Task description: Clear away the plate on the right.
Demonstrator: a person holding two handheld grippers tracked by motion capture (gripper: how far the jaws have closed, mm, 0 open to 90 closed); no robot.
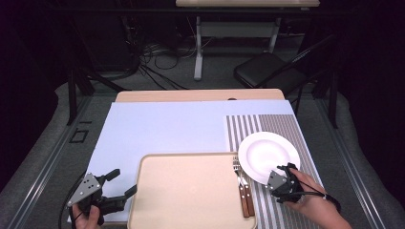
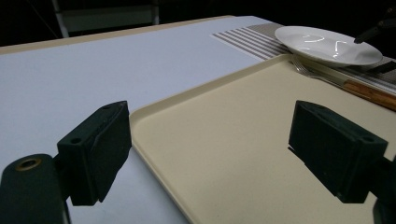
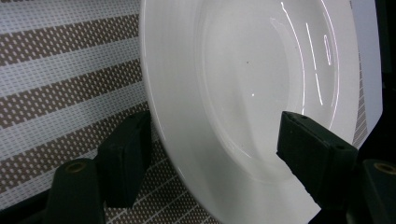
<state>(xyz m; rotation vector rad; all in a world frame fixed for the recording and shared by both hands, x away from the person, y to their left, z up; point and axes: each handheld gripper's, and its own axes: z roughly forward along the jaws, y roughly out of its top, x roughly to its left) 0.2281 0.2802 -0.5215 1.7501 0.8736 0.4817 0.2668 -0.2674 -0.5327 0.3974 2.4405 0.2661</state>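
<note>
There are two grippers, one tray, one plate, one striped mat and two forks.

At the near left, the left gripper [image 1: 117, 183] is held wide open with nothing in it. Its jaws sit on either side of the near left corner of the tan tray [image 1: 191, 191], one over the tray and one over the blue table top [image 1: 162, 126].

Two forks [image 1: 242, 183] with wooden handles lie side by side at the tray's right edge. It is hard to tell where one fork ends and the other begins.

On the right, the white plate [image 1: 267, 152] rests on the striped mat [image 1: 279, 126]. The right gripper [image 1: 285, 174] is open around the plate's near rim, one jaw over the plate and one outside over the mat. I cannot tell if the jaws touch the rim. The hand [image 1: 315, 205] holding it is cut off at the bottom edge.
</note>
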